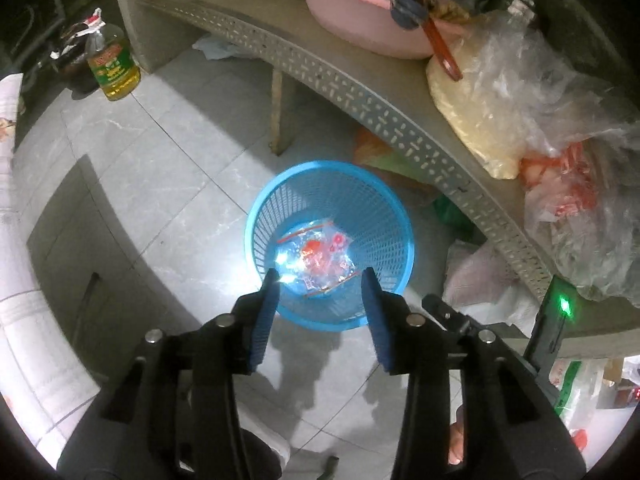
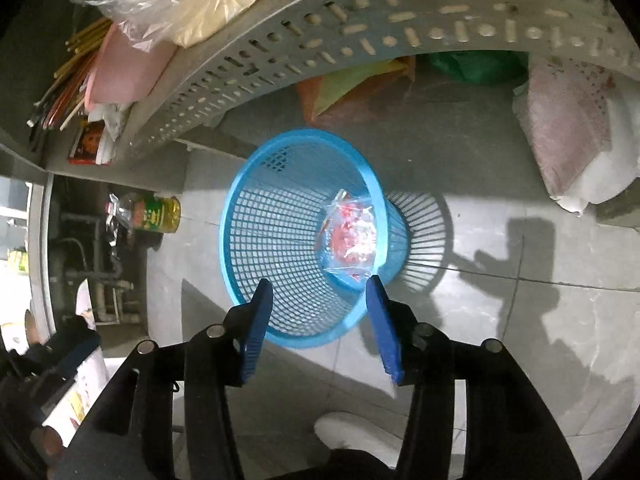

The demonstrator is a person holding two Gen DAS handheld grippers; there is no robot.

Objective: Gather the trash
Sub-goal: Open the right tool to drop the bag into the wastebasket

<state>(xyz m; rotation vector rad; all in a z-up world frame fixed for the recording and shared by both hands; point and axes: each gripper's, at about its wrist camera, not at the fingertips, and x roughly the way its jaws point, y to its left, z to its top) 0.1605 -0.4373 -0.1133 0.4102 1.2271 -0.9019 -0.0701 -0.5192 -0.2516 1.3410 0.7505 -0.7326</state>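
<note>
A blue mesh waste basket (image 1: pixel 376 216) stands on the tiled floor beside a grey table; it also shows in the right wrist view (image 2: pixel 272 232). Clear plastic bags with red print (image 1: pixel 320 258) lie at its bottom, and they show in the right wrist view too (image 2: pixel 350 236). My left gripper (image 1: pixel 322 278) is open and empty, above the basket's near rim. My right gripper (image 2: pixel 320 286) is open and empty, also above the near rim.
The grey perforated table (image 1: pixel 360 96) carries a pink basin (image 1: pixel 360 20) and plastic bags (image 1: pixel 540 112). An oil bottle (image 1: pixel 114 66) stands on the floor at the far left. More bags (image 2: pixel 568 128) lie under the table.
</note>
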